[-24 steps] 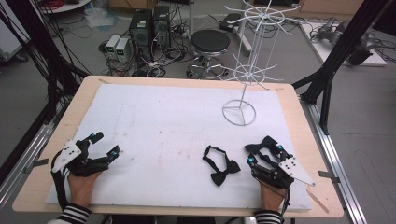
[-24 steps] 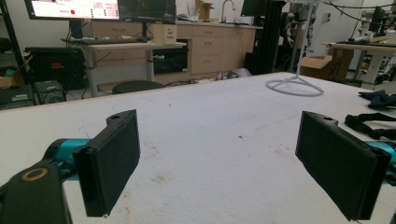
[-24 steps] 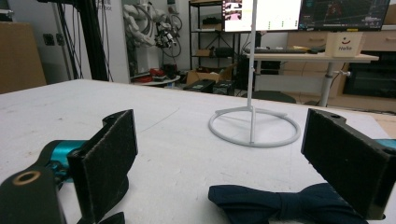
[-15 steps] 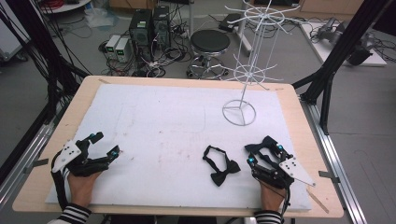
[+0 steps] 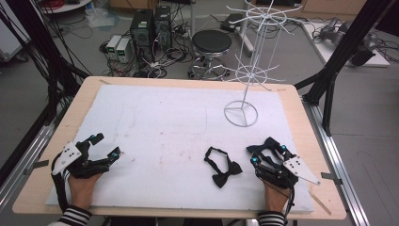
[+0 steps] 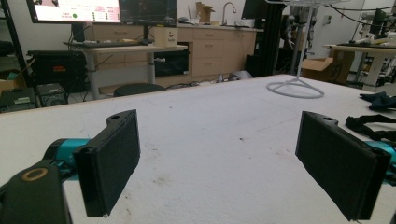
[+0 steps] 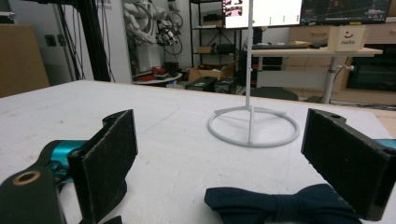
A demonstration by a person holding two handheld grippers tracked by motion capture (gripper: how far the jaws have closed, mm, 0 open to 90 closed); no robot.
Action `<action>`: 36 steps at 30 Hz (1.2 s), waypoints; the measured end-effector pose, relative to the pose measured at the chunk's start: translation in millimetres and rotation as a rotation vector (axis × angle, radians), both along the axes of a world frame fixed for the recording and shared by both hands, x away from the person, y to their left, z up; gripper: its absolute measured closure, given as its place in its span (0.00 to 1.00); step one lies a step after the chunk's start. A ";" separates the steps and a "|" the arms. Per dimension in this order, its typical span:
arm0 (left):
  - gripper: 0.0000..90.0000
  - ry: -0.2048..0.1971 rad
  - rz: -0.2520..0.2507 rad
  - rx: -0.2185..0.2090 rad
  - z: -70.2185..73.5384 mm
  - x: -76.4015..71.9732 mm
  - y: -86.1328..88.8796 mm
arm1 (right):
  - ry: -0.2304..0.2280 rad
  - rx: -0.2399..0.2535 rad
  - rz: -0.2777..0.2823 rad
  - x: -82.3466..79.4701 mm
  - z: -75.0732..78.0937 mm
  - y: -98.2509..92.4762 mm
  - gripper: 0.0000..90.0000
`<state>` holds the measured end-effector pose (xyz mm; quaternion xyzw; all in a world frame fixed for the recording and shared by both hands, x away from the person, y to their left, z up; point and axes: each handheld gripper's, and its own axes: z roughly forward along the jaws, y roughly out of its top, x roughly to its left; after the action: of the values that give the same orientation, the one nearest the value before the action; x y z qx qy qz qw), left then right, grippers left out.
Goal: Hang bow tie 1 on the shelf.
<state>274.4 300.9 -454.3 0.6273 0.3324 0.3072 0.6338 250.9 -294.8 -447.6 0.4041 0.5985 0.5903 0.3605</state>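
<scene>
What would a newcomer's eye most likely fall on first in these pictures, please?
Probably the tall white wire display stand at the far right of the white table cover, bare of anything on its hooks. Next, the dark bow tie lying flat near the front edge, just left of the open right gripper. The left gripper, also open, rests at the front left, well away from both.

A wooden table [image 5: 301, 101] carries a white mat [image 5: 160, 127] that covers nearly all of its top, leaving a bare wood border around the edges. On the mat, a dark bow tie [image 5: 222, 165] with its strap lies near the front edge, right of the middle, and a white wire rack [image 5: 247, 75] stands on its ring base farther back on the right, well apart from the bow tie. The mat shows faint smudges and marks across its middle.
</scene>
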 end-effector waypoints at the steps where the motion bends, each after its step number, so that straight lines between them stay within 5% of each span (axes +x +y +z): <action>1: 0.16 -0.001 0.000 -0.001 0.0 -0.1 0.0 | 0.002 -0.001 0.005 -0.1 2.5 -1.2 0.11; 9: 0.16 -0.002 0.003 0.000 0.0 0.0 0.4 | 0.033 -0.001 0.048 1.4 23.0 -11.7 0.11; 17: 0.16 -0.003 0.005 0.000 -0.1 0.0 0.0 | 0.043 -0.052 0.081 3.0 43.8 -21.0 0.11; 29: 0.16 -0.001 0.009 0.002 0.0 -0.1 -0.1 | 0.180 -0.218 0.173 25.3 74.0 -33.7 0.11; 36: 0.16 -0.005 0.010 0.002 -0.1 -0.4 0.0 | 0.245 -0.309 0.208 38.8 79.1 -37.3 0.11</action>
<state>274.0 300.8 -454.4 0.6256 0.3334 0.3125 0.6324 289.6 -332.2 -368.6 0.3488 0.7596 0.4721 0.2802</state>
